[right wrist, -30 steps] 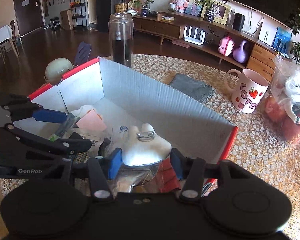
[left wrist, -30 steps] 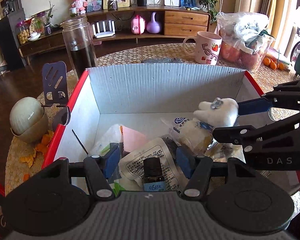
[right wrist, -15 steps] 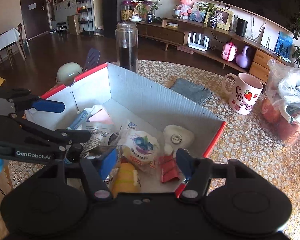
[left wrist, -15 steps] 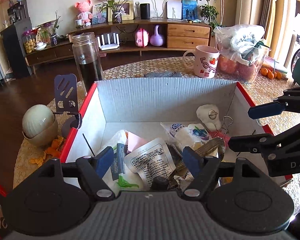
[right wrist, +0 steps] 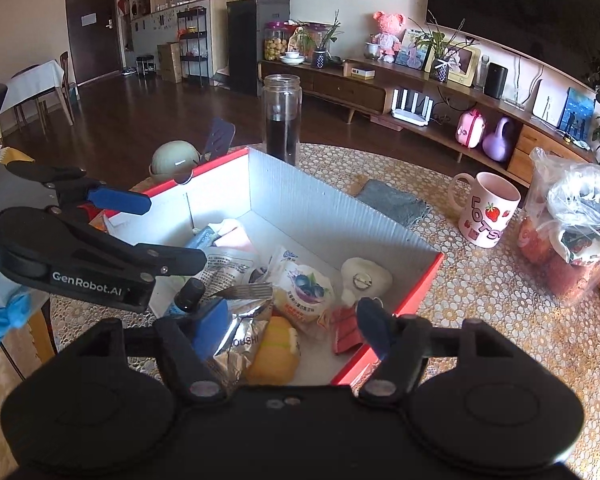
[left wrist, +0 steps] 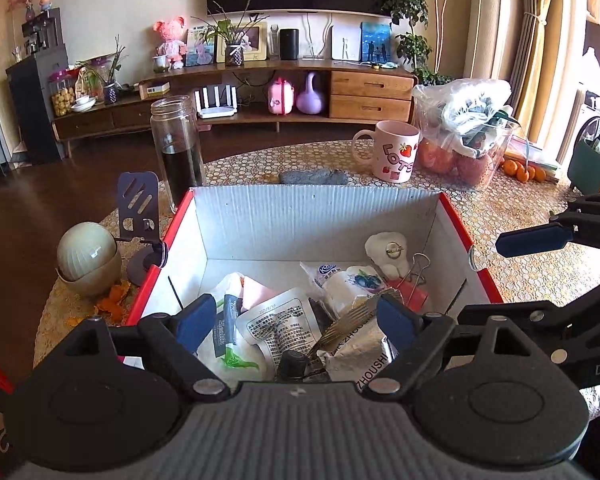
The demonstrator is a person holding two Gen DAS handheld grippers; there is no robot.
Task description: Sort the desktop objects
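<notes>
Both claws are above the near end of the red-edged box (left wrist: 312,216), and both sets of jaws are opening as I speak. My left claw (left wrist: 296,320) is spread wide with nothing pinched; below its gap I see a printed white pouch (left wrist: 280,328), a fork (left wrist: 348,320) lying across a silver bag (left wrist: 360,352), and a small dark-capped bottle (left wrist: 294,362). My right claw (right wrist: 288,320) is spread too, empty, over a yellow packet (right wrist: 276,348) and a red wrapper (right wrist: 346,332). The white plush piece with a metal pin (right wrist: 364,278) lies on the box floor near the far right corner, free of both claws, just beside a blueberry snack bag (right wrist: 306,290) and a binder clip (left wrist: 416,272). On the bench (right wrist: 480,320) outside the box: a pink mug (right wrist: 488,216), a glass jar of dark liquid (left wrist: 178,152), a grey cloth (left wrist: 314,177) and a bag of fruit (right wrist: 572,236).
</notes>
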